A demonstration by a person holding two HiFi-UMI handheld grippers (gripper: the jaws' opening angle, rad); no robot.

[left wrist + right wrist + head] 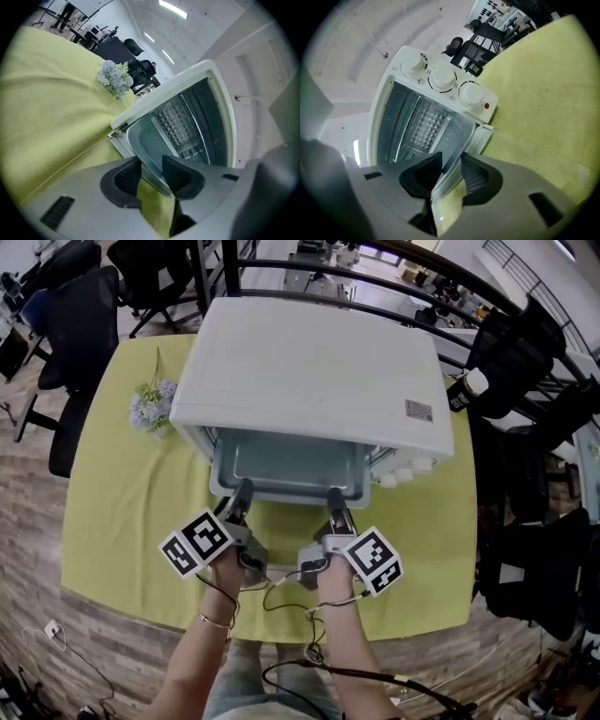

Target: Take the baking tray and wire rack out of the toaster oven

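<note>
Grey baking tray (286,467) pinched at its rim by left gripper (242,489) and right gripper (335,497), oven label (419,410) unreadable

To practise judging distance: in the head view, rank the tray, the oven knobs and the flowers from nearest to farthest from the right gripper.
1. Tray, in the fingers of the right gripper.
2. Knobs, just to its right.
3. Flowers, far off to the left.
</note>
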